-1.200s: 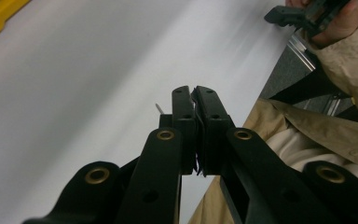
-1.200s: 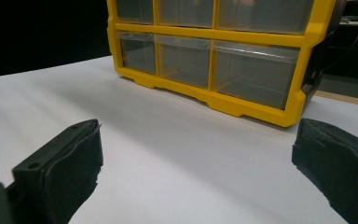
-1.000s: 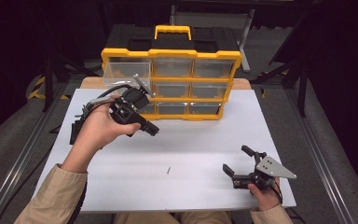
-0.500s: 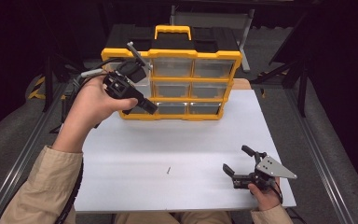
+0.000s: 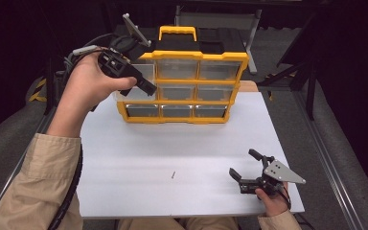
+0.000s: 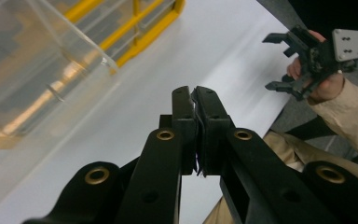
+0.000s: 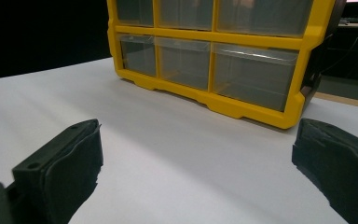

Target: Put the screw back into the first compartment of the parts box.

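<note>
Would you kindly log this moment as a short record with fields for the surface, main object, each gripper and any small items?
surface: white table
main object: yellow drawer organizer with clear drawers, at the table's far side
pulled drawer: clear drawer standing out from the frame on its left column
left gripper: raised by that drawer, jaws closed; a sliver between the pads, unidentifiable
right gripper: near the table's front right corner, jaws apart, nothing held
small item: tiny dark speck on the table, unidentifiable

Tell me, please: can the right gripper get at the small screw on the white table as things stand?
Probably yes: the right gripper is open, and bare table lies between it and the screw.
</note>
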A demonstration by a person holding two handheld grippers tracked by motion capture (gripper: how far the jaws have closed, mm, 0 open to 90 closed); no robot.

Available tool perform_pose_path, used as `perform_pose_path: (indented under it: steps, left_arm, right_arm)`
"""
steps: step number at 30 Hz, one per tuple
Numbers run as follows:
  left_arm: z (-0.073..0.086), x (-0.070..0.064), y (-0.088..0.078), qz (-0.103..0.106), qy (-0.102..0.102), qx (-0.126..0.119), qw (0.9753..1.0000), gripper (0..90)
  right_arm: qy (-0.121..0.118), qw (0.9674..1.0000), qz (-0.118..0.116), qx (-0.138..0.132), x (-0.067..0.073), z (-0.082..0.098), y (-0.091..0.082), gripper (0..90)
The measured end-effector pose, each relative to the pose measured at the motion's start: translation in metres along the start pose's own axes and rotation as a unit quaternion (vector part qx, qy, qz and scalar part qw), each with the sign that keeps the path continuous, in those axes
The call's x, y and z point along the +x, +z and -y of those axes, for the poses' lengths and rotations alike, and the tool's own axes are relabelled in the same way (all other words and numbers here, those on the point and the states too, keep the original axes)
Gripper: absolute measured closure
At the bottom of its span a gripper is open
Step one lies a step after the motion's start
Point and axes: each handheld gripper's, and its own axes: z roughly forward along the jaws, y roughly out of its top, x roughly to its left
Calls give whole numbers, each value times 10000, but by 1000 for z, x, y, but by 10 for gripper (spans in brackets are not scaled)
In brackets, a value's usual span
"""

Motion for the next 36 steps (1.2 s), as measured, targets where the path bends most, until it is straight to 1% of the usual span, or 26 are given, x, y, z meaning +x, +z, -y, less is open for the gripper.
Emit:
perform_pose_path:
  steps: [1, 2, 3, 4, 6, 8, 9, 10, 12, 14, 16, 17, 19, 22, 24, 28, 30, 31, 32, 33, 36]
  left_arm:
    - [-3, 3, -2, -62, -8, -31, 10000, 878]
    - [-4, 4, -3, -76, -60, -20, 10000, 878]
    - [-5, 6, -4, -164, -47, -36, 9998, 878]
    - [-7, 9, -5, -204, -77, -73, 9997, 878]
    - [-10, 13, -7, -255, -154, -161, 9994, 878]
    - [-12, 16, -8, -298, -177, -178, 9992, 878]
    - [-13, 19, -9, -399, -198, -191, 9988, 878]
    - [-14, 21, -9, -432, -219, -178, 9987, 878]
    - [-16, 25, -8, -513, -258, -217, 9981, 878]
    - [-17, 31, -8, -710, -325, -244, 9966, 878]
    - [-16, 36, -6, -787, -329, -305, 9959, 877]
    - [-16, 40, -4, -785, -336, -326, 9958, 877]
    - [-15, 42, -3, -788, -363, -318, 9957, 877]
    - [-13, 50, 2, -893, -406, -333, 9946, 877]
    - [-12, 55, 5, -879, -454, -356, 9945, 877]
    - [-9, 63, 10, -936, -498, -389, 9936, 876]
    - [-8, 65, 11, -964, -526, -465, 9929, 872]
    - [-7, 66, 11, -1004, -553, -574, 9918, 865]
    - [-7, 66, 11, -1025, -543, -579, 9916, 832]
    - [-7, 66, 11, -1037, -554, -566, 9914, 820]
    - [-6, 64, 9, -981, -575, -605, 9917, 775]
  right_arm:
    - [13, 10000, 3, 5, 0, 0, 0, 21]
    - [13, 10000, 0, 8, 0, 0, 0, 21]
    - [5, 10000, 0, 4, 0, 0, 0, 21]
    - [34, 10000, -9, -14, 0, 0, 0, 21]
    - [10, 10000, 0, -2, -1, 0, -1, 21]
    - [6, 10000, 2, -3, -1, 0, -1, 21]
    - [6, 10000, 3, -6, -1, 0, -1, 21]
    - [61, 10000, -7, -25, 0, 0, -1, 21]
    - [61, 10000, -2, -22, 0, 0, -1, 20]
    - [60, 10000, -4, -24, 0, -1, -1, 20]
    - [28, 10000, -6, -39, -1, -1, -1, 21]
    - [33, 10000, -8, -43, -1, -1, -1, 21]
    - [34, 10000, -7, -43, -1, -1, -1, 21]
    - [43, 10000, -11, -41, -1, -1, -1, 21]
    - [43, 10000, -7, -47, -1, -1, -1, 21]
    - [45, 10000, -5, -51, -1, -1, -1, 20]
    - [54, 10000, -8, -55, -1, -1, -1, 21]
    - [52, 10000, -7, -55, -1, -1, -1, 21]
    - [62, 10000, -15, -49, -1, -1, -1, 21]
    - [82, 9999, -16, -56, -1, -1, -1, 21]
    - [82, 9999, -7, -68, -1, -1, -1, 21]
